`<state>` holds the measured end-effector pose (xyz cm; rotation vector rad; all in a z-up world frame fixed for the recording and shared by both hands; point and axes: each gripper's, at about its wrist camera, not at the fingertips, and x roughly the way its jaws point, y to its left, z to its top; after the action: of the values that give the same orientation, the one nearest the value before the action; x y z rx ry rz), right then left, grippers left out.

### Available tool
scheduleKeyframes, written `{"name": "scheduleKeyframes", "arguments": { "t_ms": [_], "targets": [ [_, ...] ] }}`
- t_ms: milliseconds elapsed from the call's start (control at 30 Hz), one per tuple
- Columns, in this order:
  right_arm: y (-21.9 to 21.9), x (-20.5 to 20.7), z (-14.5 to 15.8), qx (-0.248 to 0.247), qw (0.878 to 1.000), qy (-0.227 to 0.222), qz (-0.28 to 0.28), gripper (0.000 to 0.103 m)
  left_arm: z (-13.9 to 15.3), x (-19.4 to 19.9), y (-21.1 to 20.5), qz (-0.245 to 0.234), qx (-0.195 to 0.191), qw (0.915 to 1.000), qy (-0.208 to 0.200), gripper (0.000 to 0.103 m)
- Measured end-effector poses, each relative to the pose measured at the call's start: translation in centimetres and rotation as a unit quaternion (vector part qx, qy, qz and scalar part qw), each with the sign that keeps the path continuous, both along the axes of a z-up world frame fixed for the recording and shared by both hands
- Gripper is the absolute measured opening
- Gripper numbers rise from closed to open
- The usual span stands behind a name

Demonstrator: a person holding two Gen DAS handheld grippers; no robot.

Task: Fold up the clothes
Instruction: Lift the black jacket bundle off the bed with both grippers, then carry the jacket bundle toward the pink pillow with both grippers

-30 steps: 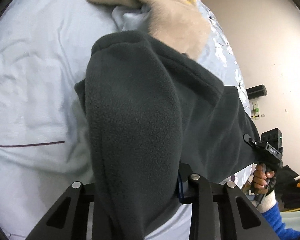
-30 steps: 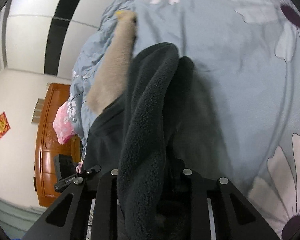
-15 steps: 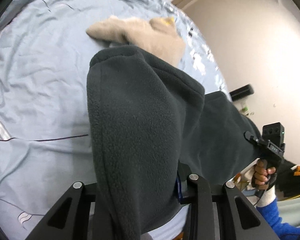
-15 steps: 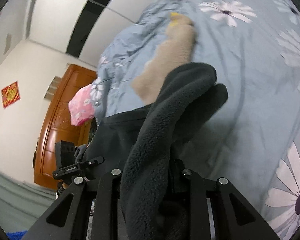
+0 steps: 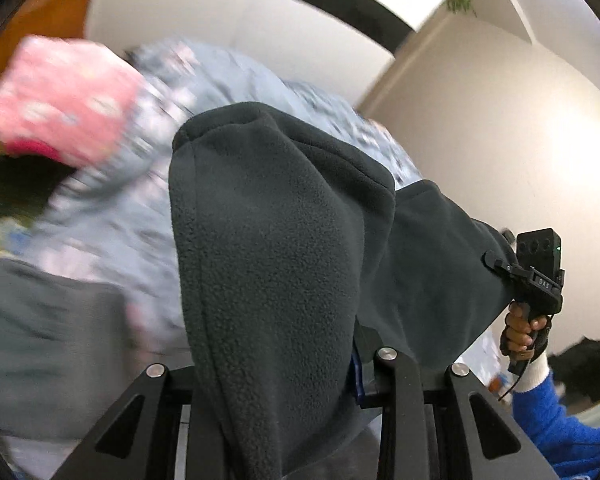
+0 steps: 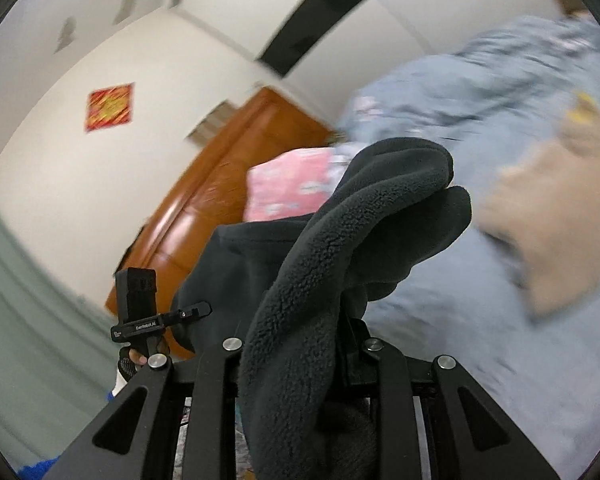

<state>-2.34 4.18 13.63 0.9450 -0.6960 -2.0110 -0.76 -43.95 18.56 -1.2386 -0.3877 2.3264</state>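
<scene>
The bed point(image 6: 460, 128), under a pale blue flowered cover, lies ahead of and below both tools; it is blurred in both views. Much bare cover shows ahead and to the right of the right tool. A wooden headboard point(image 6: 220, 184) stands at the bed's far left edge as the right tool sees it, against a white wall.

The dark grey fleece point(image 5: 268, 248) hangs between the two tools, off the bed. One bunched edge rises straight up out of the left tool point(image 5: 276, 376), and a stretch of cloth runs from there rightward to the right tool point(image 5: 500, 264), held in a hand point(image 5: 522, 332) with a blue sleeve. In the right wrist view a thick rolled edge of the fleece point(image 6: 340, 264) climbs from the right tool point(image 6: 300, 356) and flops over ahead; the rest spans left to the left tool point(image 6: 196, 312). Each tool is clenched on the fleece, its fingers pressed against the cloth on both sides.

A beige garment point(image 6: 548, 224) lies on the cover ahead and to the right of the right tool, apart from the fleece. A pink pillow point(image 5: 60, 108) sits far ahead-left of the left tool, near the headboard. A grey mass point(image 5: 40, 344) lies to the left tool's near left; too blurred to tell.
</scene>
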Motion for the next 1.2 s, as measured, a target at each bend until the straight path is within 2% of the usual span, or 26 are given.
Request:
{"name": "scheduleKeyframes", "arguments": {
  "t_ms": [133, 267, 300, 367, 433, 500, 600, 733, 867, 1033, 1200],
  "targets": [
    [-9.5, -2.5, 1.7, -0.009, 0.999, 0.012, 0.052, 0.025, 3.0, 0.6, -9.4, 0.053, -0.017, 0.9984, 0.011, 0.033],
    [-18.2, -3.6, 1.5, -0.014, 0.995, 0.006, 0.095, 0.025, 4.1, 1.4, -17.2, 0.094, -0.041, 0.9947, 0.003, 0.033],
    [-20.0, -3.6, 1.0, -0.014, 0.995, 0.003, 0.103, 0.025, 4.1, 1.6, -19.2, 0.101, -0.052, 0.9936, 0.000, 0.033],
    [-23.3, -3.6, -0.2, -0.014, 0.993, -0.007, 0.116, 0.025, 3.3, 1.4, -18.7, 0.110, -0.069, 0.9915, -0.005, 0.033],
    [-25.9, -3.1, -2.3, -0.020, 0.992, -0.021, 0.121, 0.025, 2.6, 1.4, -22.7, 0.123, -0.077, 0.9893, -0.009, 0.033],
    [-27.5, -2.0, -4.8, -0.021, 0.992, -0.029, 0.118, 0.025, 1.0, 1.3, -25.0, 0.137, -0.075, 0.9876, -0.012, 0.033],
    [-28.2, -0.5, -8.6, -0.011, 0.994, -0.041, 0.105, 0.025, -3.1, 2.2, -27.7, 0.148, -0.065, 0.9865, -0.025, 0.033],
    [-28.0, 0.3, -11.5, -0.009, 0.994, -0.059, 0.089, 0.025, -9.2, 2.7, -29.0, 0.153, -0.049, 0.9857, -0.052, 0.033],
    [-27.6, 1.0, -14.0, -0.008, 0.994, -0.078, 0.074, 0.026, -12.8, 2.9, -31.2, 0.164, -0.012, 0.9843, -0.063, 0.036],
    [-27.3, 1.5, -16.6, -0.022, 0.992, -0.111, 0.059, 0.027, -14.2, 3.2, -31.3, 0.167, 0.001, 0.9837, -0.066, 0.041],
    [-27.1, 1.3, -17.1, -0.014, 0.991, -0.120, 0.052, 0.029, -15.0, 2.9, -31.3, 0.176, 0.003, 0.9823, -0.066, 0.045]
  ]
}}
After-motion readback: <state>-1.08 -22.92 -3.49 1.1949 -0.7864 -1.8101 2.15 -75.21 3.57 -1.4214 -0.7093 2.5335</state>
